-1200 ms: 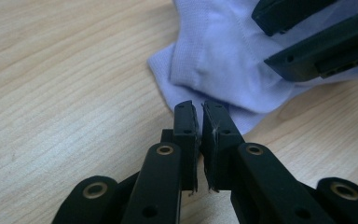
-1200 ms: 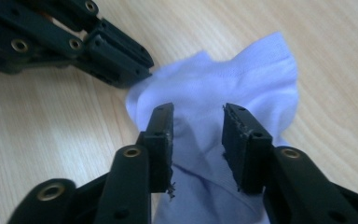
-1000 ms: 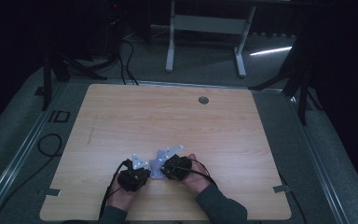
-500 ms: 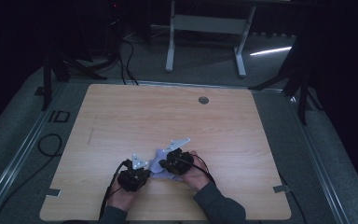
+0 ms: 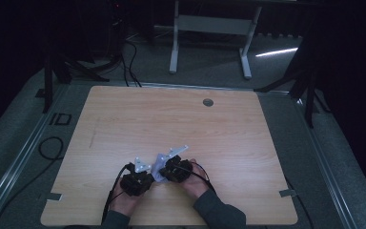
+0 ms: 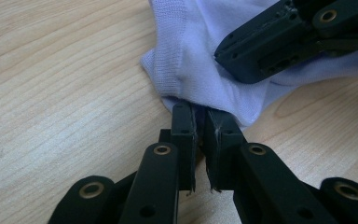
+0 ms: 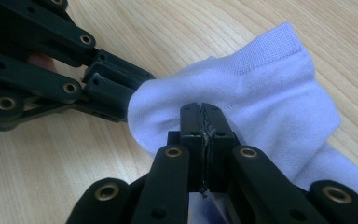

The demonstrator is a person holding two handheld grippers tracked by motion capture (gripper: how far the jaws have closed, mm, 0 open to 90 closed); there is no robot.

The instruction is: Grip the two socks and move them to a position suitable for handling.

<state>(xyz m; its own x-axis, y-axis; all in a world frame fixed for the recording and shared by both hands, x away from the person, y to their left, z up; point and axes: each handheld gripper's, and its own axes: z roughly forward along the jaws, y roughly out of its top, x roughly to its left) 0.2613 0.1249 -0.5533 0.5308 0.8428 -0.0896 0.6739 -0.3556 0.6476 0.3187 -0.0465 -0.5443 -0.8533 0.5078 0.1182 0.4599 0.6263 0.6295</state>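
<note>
High view first: we see a pale wooden counter [image 5: 228, 124] with both hands near its front edge, each carrying a black tool. Between them lies a small white sock [image 5: 160, 164], mostly covered by the tool bodies, so from up here its shape is hard to make out. The left tool [image 5: 147, 172] and the right tool [image 5: 164, 168] point toward each other over the sock. A round dark grommet [image 5: 208, 102] sits near the far edge of the counter. Beyond the counter the room is dark; we can make out a grey frame with two legs [image 5: 209, 33] and little else. The sleeves are cut off at the bottom of the picture.

Left gripper view brings us close. The left tool [image 6: 200, 116] has its jaws drawn narrow on a folded edge of the sock [image 6: 200, 56]; the jaws have just eased apart a little, yet the cloth is pinched between the tips. How much cloth runs down between the pads we cannot tell. The right tool crosses the upper right corner, resting on the sock and hiding part of it.

Right gripper view shows the right tool [image 7: 201, 112] with its jaws nearly together, gripping a bulge of the sock [image 7: 261, 88]. The sock lies on the counter, its stitched cuff edge toward the upper right and its lower end cut off at the frame. The left tool [image 7: 121, 91] comes in from the left and bites the sock's near end, its tips buried in the cloth.
</note>
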